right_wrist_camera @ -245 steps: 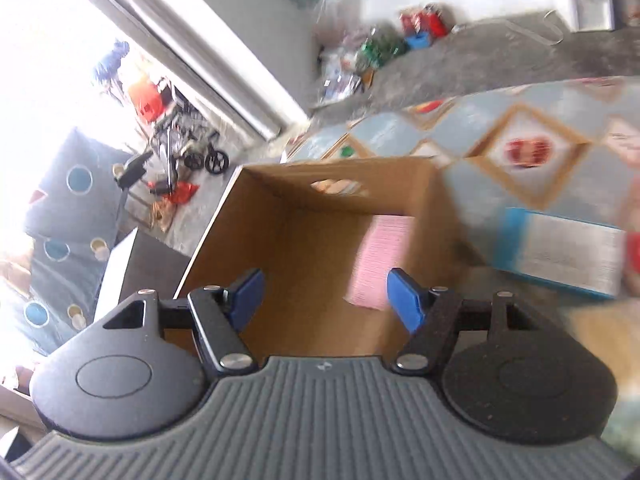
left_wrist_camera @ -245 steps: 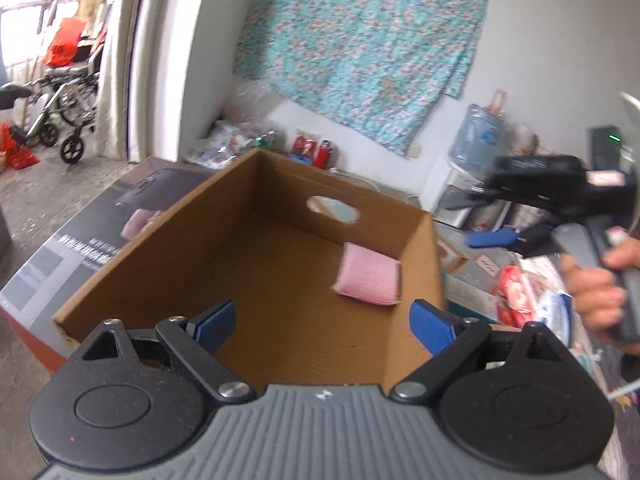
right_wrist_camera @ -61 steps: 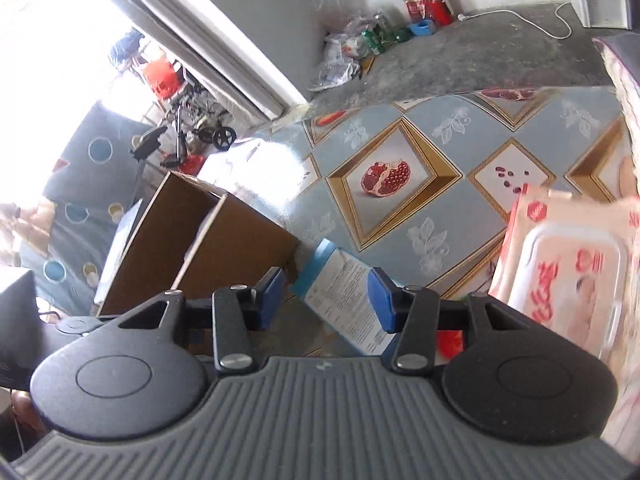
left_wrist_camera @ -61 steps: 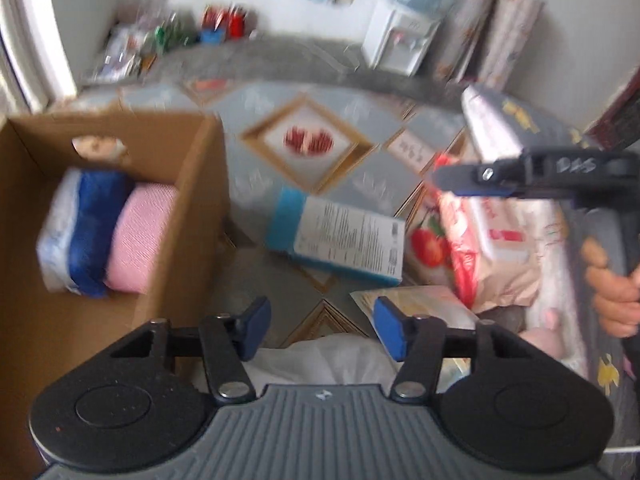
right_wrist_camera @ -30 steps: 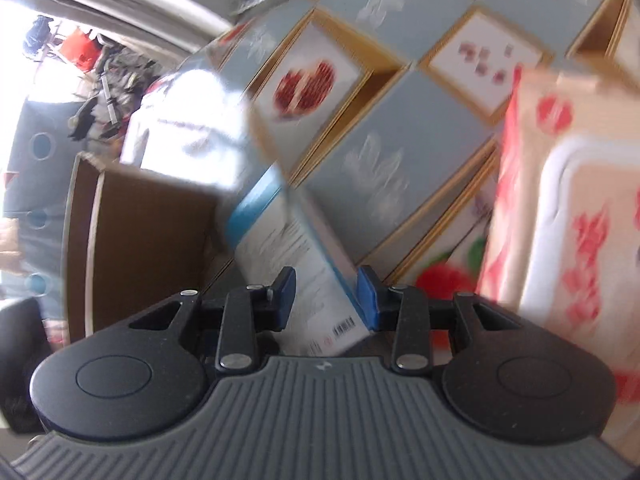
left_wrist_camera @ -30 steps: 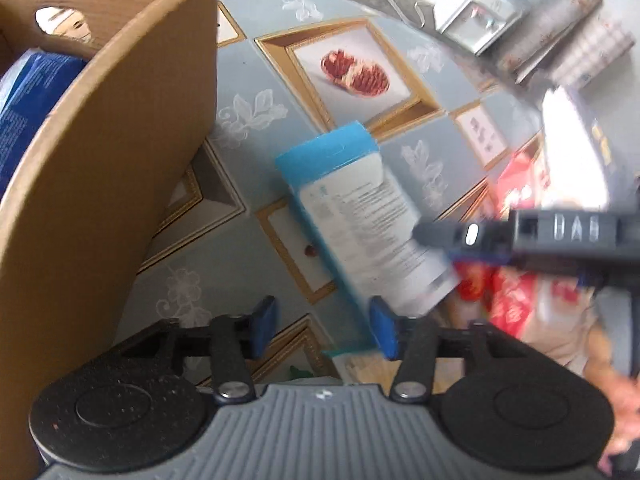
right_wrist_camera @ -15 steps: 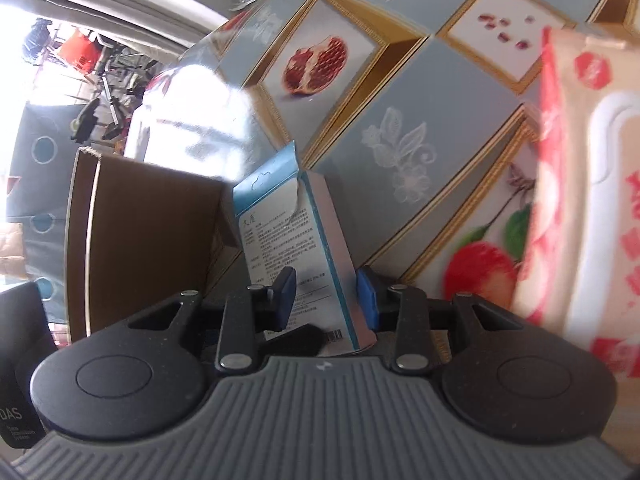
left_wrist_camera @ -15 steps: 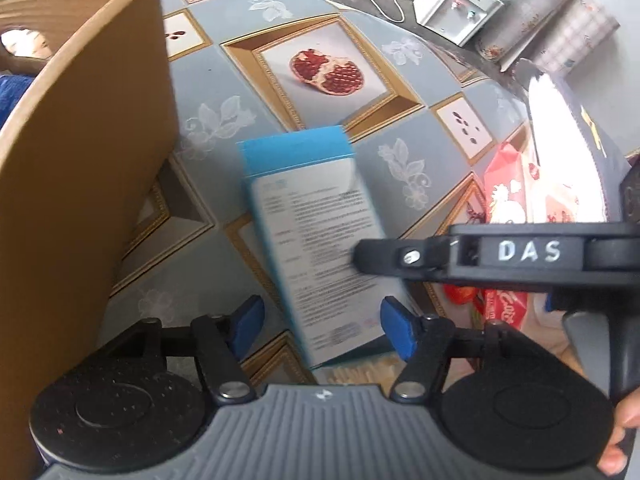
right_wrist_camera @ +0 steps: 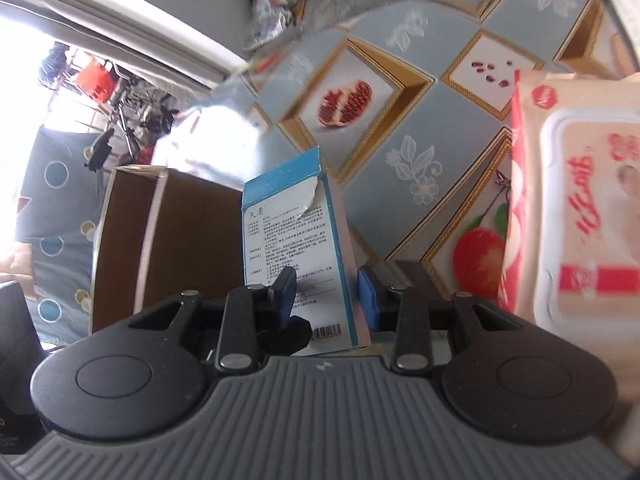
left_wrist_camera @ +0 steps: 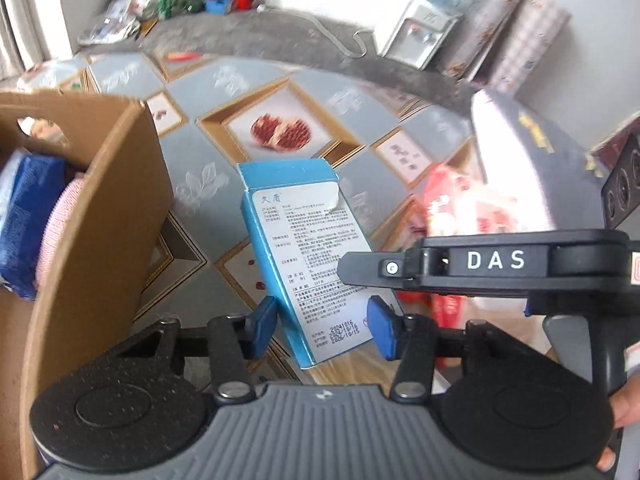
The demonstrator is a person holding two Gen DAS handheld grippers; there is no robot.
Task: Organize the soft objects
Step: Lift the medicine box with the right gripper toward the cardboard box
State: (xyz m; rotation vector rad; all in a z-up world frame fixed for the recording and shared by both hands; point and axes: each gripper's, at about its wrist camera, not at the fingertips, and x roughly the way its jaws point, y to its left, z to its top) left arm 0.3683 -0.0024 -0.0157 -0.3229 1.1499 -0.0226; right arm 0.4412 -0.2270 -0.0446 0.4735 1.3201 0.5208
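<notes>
Matt brown corrugated cardboard box [left_wrist_camera: 120, 216], smooth printed paperboard carton [left_wrist_camera: 304, 248], glossy plastic wipes pack [right_wrist_camera: 576, 208], matt black plastic tool [left_wrist_camera: 324, 324] with ribbed grey housing

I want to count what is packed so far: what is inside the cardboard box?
Inside the cardboard box, the left wrist view shows a blue pack with a pink cloth beside it. The near wall hides the box floor and anything lower.

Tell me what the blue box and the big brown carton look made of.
Blue box: thin printed paperboard, probably with a slight sheen; flat creased faces, crisp text and a peeling label corner. Brown carton: corrugated cardboard, matte and unprinted as far as shown; thick raw edges and a punched handle hole.
</notes>
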